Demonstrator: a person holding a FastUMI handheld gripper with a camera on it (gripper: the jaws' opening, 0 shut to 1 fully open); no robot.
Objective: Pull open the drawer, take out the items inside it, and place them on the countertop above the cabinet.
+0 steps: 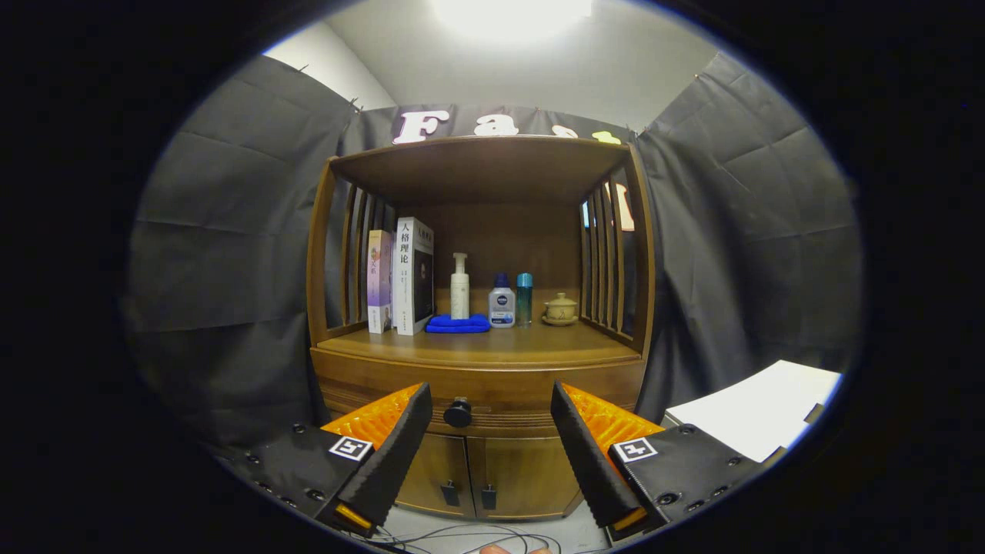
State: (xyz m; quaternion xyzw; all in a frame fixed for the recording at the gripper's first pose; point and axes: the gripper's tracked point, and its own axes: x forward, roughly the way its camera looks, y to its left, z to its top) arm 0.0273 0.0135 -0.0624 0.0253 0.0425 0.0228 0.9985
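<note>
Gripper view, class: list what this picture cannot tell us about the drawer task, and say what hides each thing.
1. Contents of the drawer: it is shut, so its wooden front hides them.
2. Behind the two lower cabinet doors: closed, and partly covered by the open gripper fingers.
3. Blue cloth: the white pump bottle stands at its back edge; on it or behind it cannot be told.
4. White sheet: cut off beside the cabinet.
</note>
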